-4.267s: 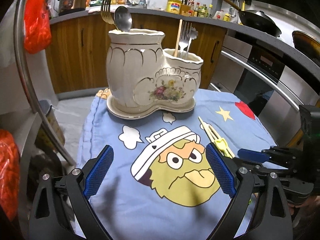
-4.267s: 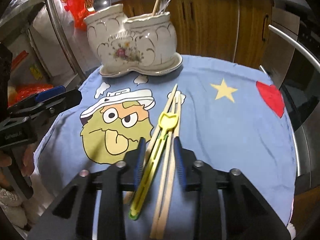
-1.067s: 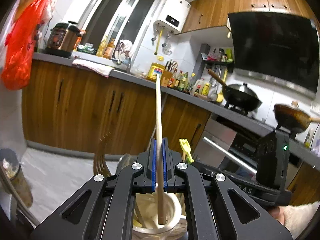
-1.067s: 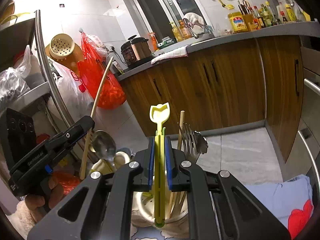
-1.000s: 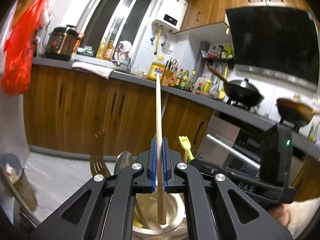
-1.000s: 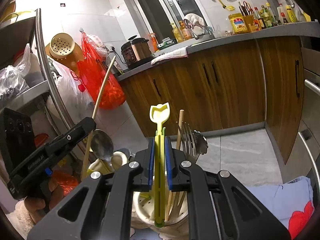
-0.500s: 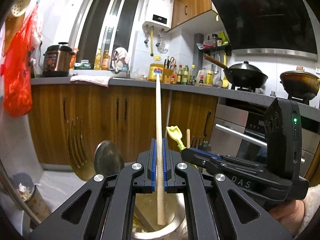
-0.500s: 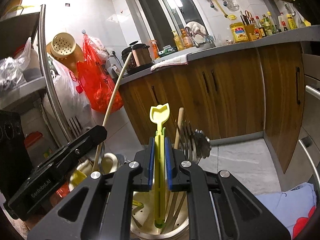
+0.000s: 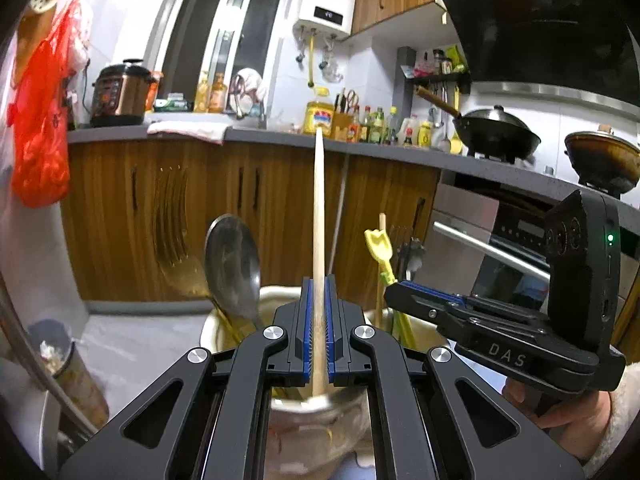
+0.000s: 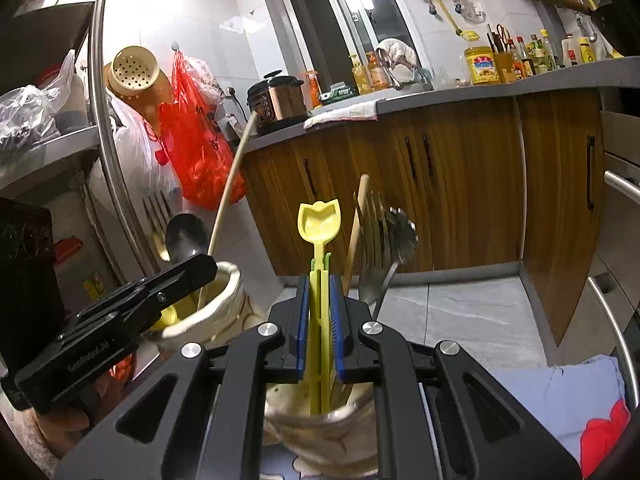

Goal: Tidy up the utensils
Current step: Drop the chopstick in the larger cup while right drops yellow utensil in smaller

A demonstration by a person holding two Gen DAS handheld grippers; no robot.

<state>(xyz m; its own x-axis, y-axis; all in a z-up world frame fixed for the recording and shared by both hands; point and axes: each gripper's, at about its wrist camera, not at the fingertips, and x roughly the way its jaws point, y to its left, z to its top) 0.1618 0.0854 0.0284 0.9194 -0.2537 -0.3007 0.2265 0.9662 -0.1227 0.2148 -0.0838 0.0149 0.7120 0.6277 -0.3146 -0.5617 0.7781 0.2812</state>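
Descent marks the change: both sticks now dip lower into the cream ceramic holder (image 9: pixel 320 412) at bottom centre. The left gripper (image 9: pixel 318 328) clamps a wooden chopstick (image 9: pixel 319 216); the right gripper (image 10: pixel 319 328) pinches yellow plastic training chopsticks (image 10: pixel 319 232). Release seems next.

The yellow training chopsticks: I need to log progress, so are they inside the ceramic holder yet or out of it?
Partly in: the yellow training chopsticks stand upright, lower end below the ceramic holder's rim, clamped by the right gripper.
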